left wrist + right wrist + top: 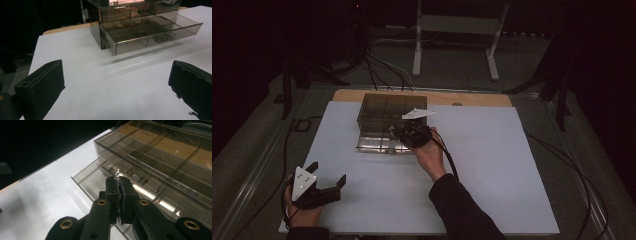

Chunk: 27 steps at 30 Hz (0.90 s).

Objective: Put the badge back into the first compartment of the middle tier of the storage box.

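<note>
A smoky see-through drawer box [384, 109] stands at the back of the white table top [492, 170]. Its lower drawer [379, 143] is pulled out, and its divided compartments [140, 30] look bare. My right gripper [398, 131] hovers over the drawer's right end. In the right gripper view it [119, 180] is shut on a small silvery beaded piece [117, 173] that sticks up from the tips, above the open drawer [95, 177]. My left gripper [329, 173] rests near the front left corner, open, with nothing between its jaws [116, 68].
The upper drawer [140, 11] of the box is closed and has a small handle. The table's wooden back edge [472, 98] lies behind the box. Cables [382, 70] and a stand's white legs [417, 50] are on the floor beyond.
</note>
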Motion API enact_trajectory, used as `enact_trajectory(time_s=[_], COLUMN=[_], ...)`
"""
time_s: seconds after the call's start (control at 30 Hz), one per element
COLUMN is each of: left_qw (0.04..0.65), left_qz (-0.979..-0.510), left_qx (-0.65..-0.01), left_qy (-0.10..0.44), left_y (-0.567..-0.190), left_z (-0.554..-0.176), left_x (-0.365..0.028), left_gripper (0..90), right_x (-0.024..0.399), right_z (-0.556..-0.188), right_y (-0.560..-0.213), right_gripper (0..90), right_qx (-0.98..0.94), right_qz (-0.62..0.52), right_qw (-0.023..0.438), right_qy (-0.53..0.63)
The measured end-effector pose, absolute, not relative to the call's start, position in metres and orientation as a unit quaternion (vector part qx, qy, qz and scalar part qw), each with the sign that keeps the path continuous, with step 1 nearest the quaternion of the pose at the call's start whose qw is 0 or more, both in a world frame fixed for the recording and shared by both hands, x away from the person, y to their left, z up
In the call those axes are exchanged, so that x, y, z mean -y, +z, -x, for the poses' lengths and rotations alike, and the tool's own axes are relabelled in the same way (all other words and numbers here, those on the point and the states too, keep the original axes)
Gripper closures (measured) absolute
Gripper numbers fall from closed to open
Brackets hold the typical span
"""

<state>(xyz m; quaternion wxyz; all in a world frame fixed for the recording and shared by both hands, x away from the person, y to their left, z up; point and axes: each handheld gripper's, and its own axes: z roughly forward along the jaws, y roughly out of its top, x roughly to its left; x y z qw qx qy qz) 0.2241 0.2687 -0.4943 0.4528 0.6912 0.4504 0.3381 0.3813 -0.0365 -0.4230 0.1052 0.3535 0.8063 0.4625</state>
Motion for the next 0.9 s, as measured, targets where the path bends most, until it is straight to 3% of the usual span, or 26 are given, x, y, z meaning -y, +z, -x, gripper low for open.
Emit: enact_trajectory(time_s=[0.9], left_qw=[0.454], left_qz=[-0.690], left_qx=[-0.451], left_qy=[0.340], left_y=[-0.494], left_z=[-0.224], left_x=[-0.270], left_gripper=[1.0], right_x=[0.007], right_z=[-0.389], right_y=[-0.434], right_gripper=[87.7], right_qx=[-0.800], right_qz=[-0.360], right_qw=[0.082], right_qy=[0.473])
